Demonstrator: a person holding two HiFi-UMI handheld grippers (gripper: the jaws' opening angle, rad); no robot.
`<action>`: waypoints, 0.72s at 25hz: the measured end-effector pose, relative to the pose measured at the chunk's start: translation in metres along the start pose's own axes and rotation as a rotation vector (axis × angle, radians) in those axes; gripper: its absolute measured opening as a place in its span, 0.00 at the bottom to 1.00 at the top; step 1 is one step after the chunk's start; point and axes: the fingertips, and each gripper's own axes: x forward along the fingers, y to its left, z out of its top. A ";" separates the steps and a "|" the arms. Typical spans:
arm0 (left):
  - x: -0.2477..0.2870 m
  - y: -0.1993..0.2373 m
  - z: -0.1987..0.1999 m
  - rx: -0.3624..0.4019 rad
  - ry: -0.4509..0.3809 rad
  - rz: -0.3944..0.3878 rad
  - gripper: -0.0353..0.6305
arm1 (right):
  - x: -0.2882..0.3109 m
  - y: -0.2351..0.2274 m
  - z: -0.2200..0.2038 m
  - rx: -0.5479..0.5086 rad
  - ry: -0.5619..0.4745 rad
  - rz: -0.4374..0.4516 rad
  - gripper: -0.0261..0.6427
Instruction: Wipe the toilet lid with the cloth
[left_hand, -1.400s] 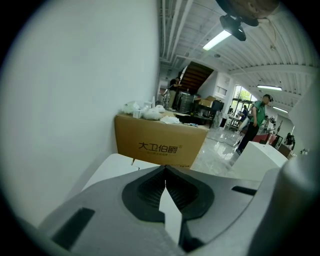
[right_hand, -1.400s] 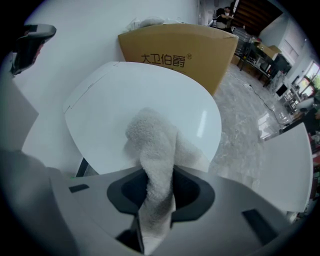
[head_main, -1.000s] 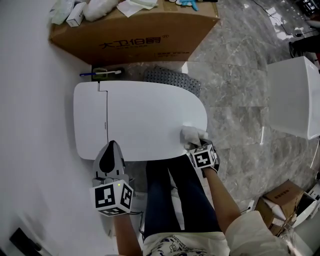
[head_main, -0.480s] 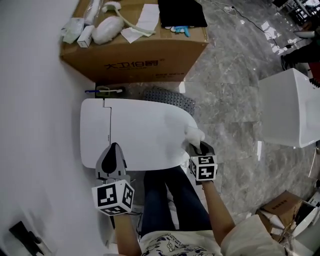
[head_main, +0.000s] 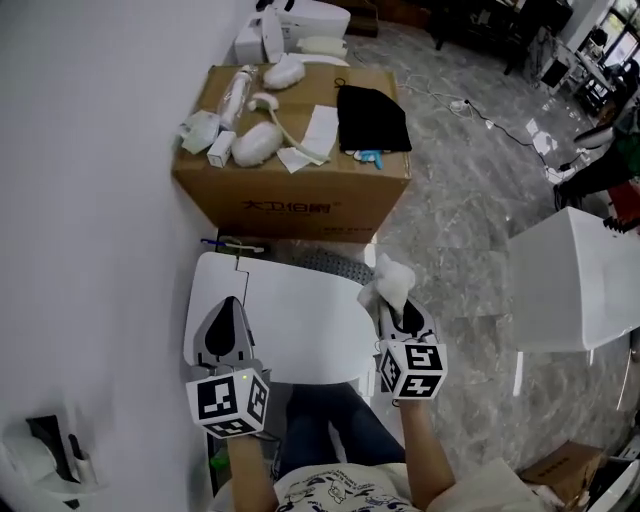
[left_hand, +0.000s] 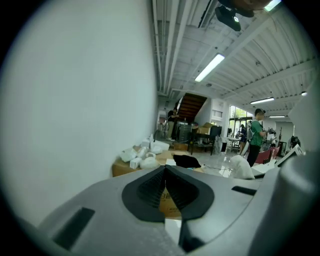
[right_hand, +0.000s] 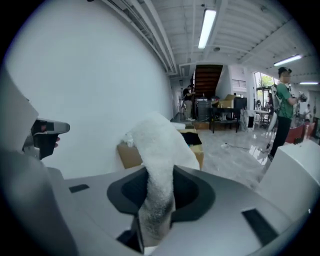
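The white toilet lid (head_main: 300, 320) lies shut below me, between my two grippers. My right gripper (head_main: 397, 308) is at the lid's right edge, shut on a white fluffy cloth (head_main: 390, 281) that sticks up past its jaws. In the right gripper view the cloth (right_hand: 158, 155) runs up between the dark pads, and the right gripper (right_hand: 159, 192) looks level across the room. My left gripper (head_main: 226, 305) sits over the lid's near left part, jaws pressed together with nothing in them. The left gripper (left_hand: 165, 172) also points level across the room.
A big cardboard box (head_main: 300, 195) stands just behind the toilet, with white bottles, papers and a black cloth (head_main: 372, 118) on top. The white wall (head_main: 90, 200) runs along the left. Another white fixture (head_main: 570, 280) stands on the marble floor to the right. A person (right_hand: 283, 107) stands far off.
The right gripper has swept the cloth from the lid's near right corner up to its far right edge and tilted level. My head view has tipped up toward the box. The left gripper barely moved.
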 end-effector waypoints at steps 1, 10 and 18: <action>-0.005 0.000 0.013 0.004 -0.021 0.004 0.06 | -0.006 0.005 0.018 -0.002 -0.032 0.008 0.19; -0.047 0.007 0.109 0.045 -0.191 0.065 0.06 | -0.048 0.053 0.139 -0.035 -0.256 0.113 0.19; -0.086 0.018 0.164 0.072 -0.298 0.146 0.06 | -0.075 0.093 0.209 -0.085 -0.393 0.211 0.19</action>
